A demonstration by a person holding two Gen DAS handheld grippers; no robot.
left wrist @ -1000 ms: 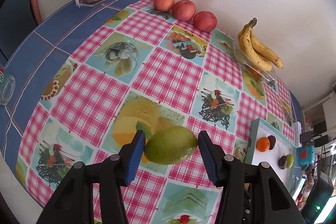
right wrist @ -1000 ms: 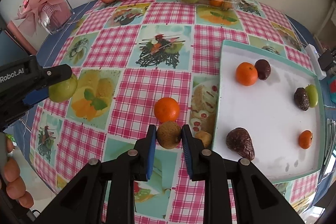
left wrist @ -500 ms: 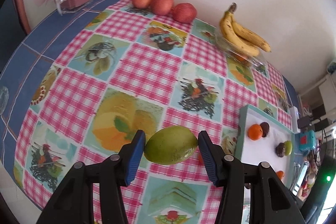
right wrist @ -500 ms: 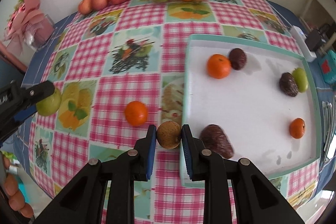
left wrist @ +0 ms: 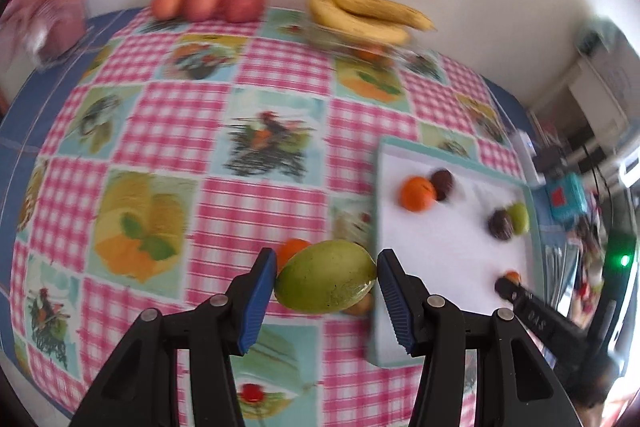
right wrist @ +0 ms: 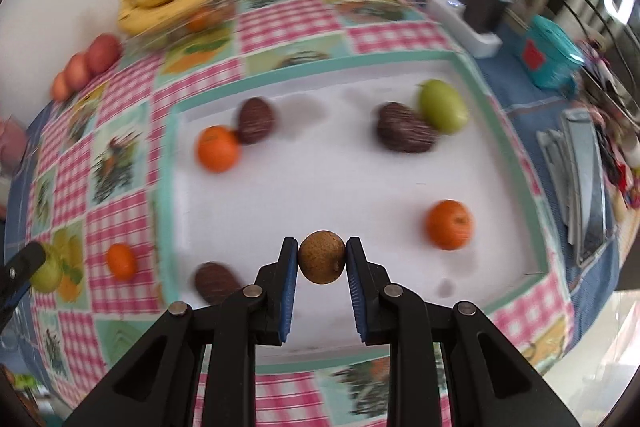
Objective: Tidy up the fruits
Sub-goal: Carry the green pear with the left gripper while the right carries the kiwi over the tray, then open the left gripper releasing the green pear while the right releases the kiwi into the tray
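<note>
My left gripper [left wrist: 326, 281] is shut on a green mango [left wrist: 326, 277] and holds it above the checked tablecloth, just left of the white tray [left wrist: 448, 247]. My right gripper [right wrist: 322, 263] is shut on a small brown kiwi [right wrist: 322, 262] and holds it over the near part of the tray [right wrist: 320, 183]. The tray holds oranges [right wrist: 218, 149], dark fruits [right wrist: 404, 129] and a small green fruit [right wrist: 442, 107]. One orange [right wrist: 120, 261] lies on the cloth left of the tray. The left gripper's tip and the mango show at the far left of the right wrist view [right wrist: 44, 269].
Bananas [left wrist: 360, 11] on a clear box and three red apples [left wrist: 208, 1] stand along the back wall. A pink gift bag [left wrist: 48, 7] is at the back left. A power strip [right wrist: 464, 19], a teal box [right wrist: 550, 55] and clutter lie right of the tray.
My right gripper has carried the kiwi from the tray's left edge to over the tray. My left gripper has moved right with the mango, toward the tray.
</note>
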